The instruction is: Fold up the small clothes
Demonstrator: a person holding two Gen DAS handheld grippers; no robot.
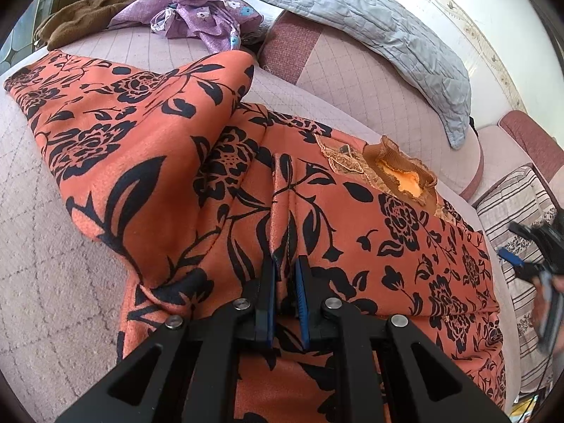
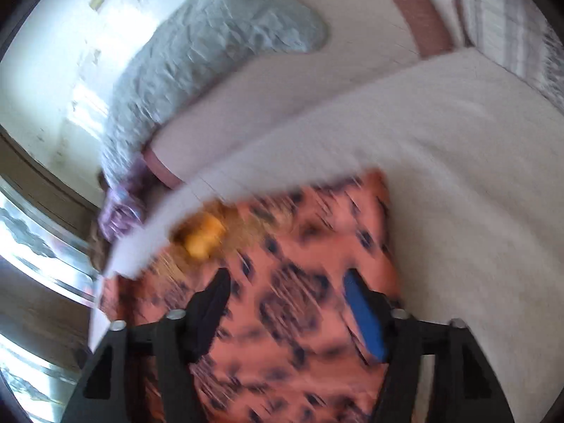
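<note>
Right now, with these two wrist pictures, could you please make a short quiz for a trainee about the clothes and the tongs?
1. True or false: the left tongs are shut on a fold of the orange flowered garment.
2. The right tongs are: A) shut on the garment, B) open above it with nothing between the pads, C) shut on the grey quilted pillow.
3. What lies far behind the orange garment, beside the brown cloth?

Key: 1 true; 2 B; 3 a purple flowered garment.
</note>
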